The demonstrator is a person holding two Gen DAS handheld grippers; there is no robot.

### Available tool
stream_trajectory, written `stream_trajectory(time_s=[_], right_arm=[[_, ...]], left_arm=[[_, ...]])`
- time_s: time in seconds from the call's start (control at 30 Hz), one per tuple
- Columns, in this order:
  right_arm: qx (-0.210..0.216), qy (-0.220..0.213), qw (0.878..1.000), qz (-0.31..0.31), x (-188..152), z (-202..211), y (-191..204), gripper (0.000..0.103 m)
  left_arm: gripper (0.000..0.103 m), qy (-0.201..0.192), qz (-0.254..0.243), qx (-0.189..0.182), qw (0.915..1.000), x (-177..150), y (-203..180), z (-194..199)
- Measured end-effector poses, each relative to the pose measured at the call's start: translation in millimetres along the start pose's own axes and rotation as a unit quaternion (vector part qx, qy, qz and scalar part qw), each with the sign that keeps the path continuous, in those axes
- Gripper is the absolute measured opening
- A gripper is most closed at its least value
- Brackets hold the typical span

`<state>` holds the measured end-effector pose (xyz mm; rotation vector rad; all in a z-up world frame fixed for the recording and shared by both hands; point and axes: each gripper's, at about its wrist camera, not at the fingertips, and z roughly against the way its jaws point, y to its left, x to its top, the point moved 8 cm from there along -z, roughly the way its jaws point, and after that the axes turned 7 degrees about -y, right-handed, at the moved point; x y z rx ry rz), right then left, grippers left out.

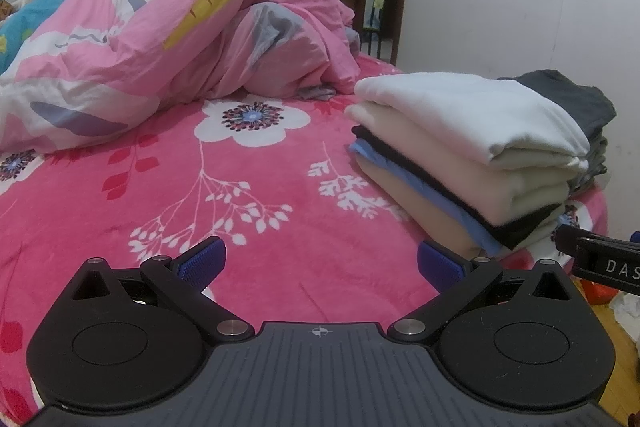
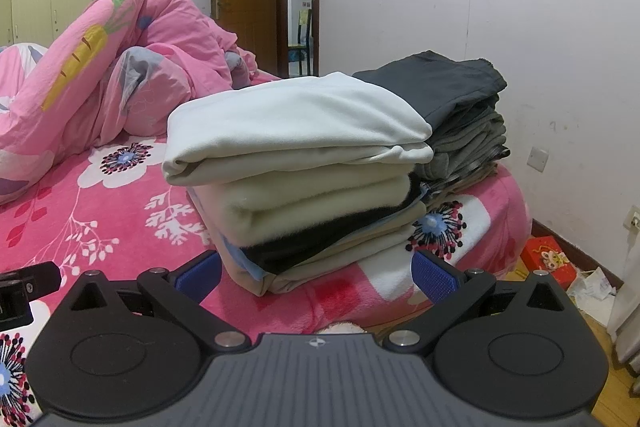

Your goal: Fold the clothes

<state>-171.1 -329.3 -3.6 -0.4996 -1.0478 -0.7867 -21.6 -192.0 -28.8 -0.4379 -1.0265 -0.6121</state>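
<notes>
The left gripper (image 1: pixel 320 263) has a dark grey ribbed body marked near its front edge with a small white crosshair. Two black rounded housings flank it, each with a raised round disc on top and a triangular cut-out near its tip. Black link arms are pinned with silver round-headed screws. Its fingers (image 1: pixel 204 261) carry blue textured pads.

The right gripper (image 2: pixel 316 273) is built alike: grey ribbed body, white crosshair, black disc housings, silver screws, blue-padded fingers (image 2: pixel 436 279). Seen from the left wrist, its black side bears white letters "DAS".
</notes>
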Motion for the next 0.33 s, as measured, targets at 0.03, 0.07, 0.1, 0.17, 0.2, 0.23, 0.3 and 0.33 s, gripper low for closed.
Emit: stream_trajectory(time_s=[0.03,0.07,0.1,0.17,0.2,0.23,0.3,0.33], right_arm=[[0.0,0.0,1.0,0.0,-0.1,-0.3,-0.1,0.103],[0.0,0.0,1.0,0.0,-0.3,-0.5,0.0,0.103],[0.001,0.0,1.0,0.0,-0.4,-0.7,0.0,0.103],[0.001,0.001,1.0,0.0,-0.7,-1.1,0.2,0.103],[0.001,0.001,1.0,0.0,-1.0,-1.1,0.3,0.103],[0.001,0.001,1.0,0.0,-1.2,-1.0,0.5,0.103],[0.001,0.001,1.0,0.0,-1.5,-1.2,0.3,0.103],[0.0,0.002,1.0,-0.001,-1.4,-1.4,0.3,0.103]], left_arm=[[0.103,0.0,0.0,0.0,1.0,0.0,-0.1,0.0],[0.103,0.001,0.0,0.0,1.0,0.0,0.0,-0.3],[0.103,0.001,0.0,0.0,1.0,-0.2,0.0,-0.6],[0.103,0.002,-0.001,-0.001,1.0,-0.5,-0.2,-0.8],[0.103,0.001,-0.001,0.0,1.0,-0.5,-0.1,-0.9],[0.103,0.001,-0.001,0.0,1.0,-0.6,-0.3,-1.0],[0.103,0.001,-0.002,0.0,1.0,-1.0,-0.7,-0.9],[0.103,0.001,-0.002,0.001,1.0,-1.2,-1.0,-1.0]])
